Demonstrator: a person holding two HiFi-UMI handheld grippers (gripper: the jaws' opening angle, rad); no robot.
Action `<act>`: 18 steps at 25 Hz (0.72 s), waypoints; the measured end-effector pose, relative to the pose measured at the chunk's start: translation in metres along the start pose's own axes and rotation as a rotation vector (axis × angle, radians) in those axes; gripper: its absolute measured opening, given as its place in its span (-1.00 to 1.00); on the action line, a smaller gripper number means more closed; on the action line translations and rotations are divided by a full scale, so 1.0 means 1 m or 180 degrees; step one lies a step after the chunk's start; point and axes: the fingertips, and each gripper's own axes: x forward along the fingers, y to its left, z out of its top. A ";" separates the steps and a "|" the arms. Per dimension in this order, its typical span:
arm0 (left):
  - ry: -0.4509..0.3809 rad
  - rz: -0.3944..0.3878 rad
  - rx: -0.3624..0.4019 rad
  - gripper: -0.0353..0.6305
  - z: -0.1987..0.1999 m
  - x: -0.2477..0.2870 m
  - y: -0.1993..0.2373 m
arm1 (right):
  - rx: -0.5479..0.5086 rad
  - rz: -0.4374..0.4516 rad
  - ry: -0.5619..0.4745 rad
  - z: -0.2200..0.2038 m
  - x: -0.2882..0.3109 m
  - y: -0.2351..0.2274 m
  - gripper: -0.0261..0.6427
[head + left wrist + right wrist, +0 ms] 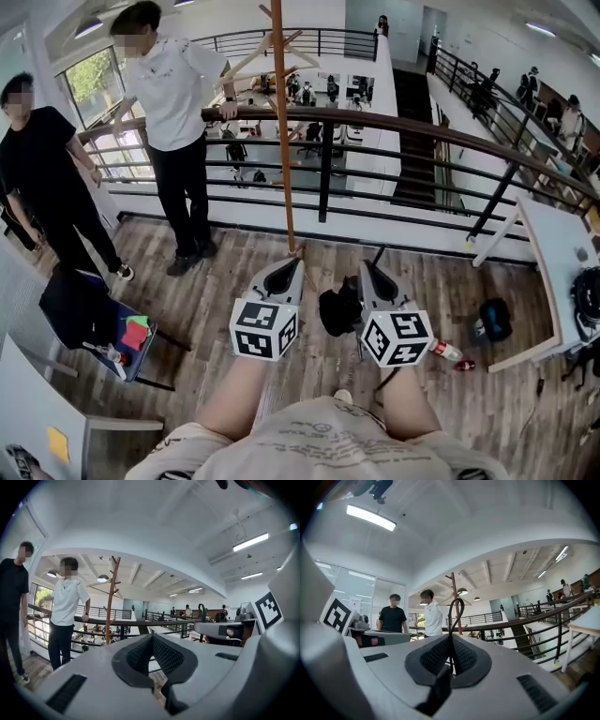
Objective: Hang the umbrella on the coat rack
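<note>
Wood-plank floor [234, 253] runs to a dark mezzanine railing [422, 127]; two bystanders stand at far left, well clear of the work. Left claw [284, 270] is clenched on nothing, its pads meeting in the left gripper view [151, 656], and it points almost straight at the foot of the coat rack [284, 141]. The coat rack is a slim wooden pole, long axis vertical, just ahead of the left claw, with its pegs [272, 42] branching off high near the top. Between the two claws hangs the umbrella [339, 311], a black folded bundle dangling beside and below the right claw [373, 274]. The right claw is clamped on the umbrella's thin loop strap [457, 609], which sticks out forward past the jaw tips. In the right gripper view the coat rack [455, 602] stands directly behind that loop, nearly in line; in the head view it lies ahead and to the left of this claw. Judgement: the right claw is the working one, and the loop must go forward, slightly left, and well upward to reach a peg.
</note>
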 end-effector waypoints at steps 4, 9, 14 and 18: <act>0.0031 -0.0037 0.0006 -0.88 0.003 0.011 -0.016 | 0.0004 0.0033 -0.0007 0.004 -0.004 -0.016 -0.90; 0.0025 -0.0023 0.0036 -0.88 0.009 0.031 -0.028 | -0.0080 0.0116 0.0061 0.003 0.004 -0.039 -0.90; 0.0052 0.0048 -0.0021 -0.88 0.008 0.061 -0.038 | -0.0071 0.0192 0.0032 0.008 0.010 -0.068 -0.90; 0.0046 0.0079 -0.0032 -0.88 0.008 0.090 -0.049 | -0.0101 0.0250 0.0042 0.012 0.020 -0.093 -0.90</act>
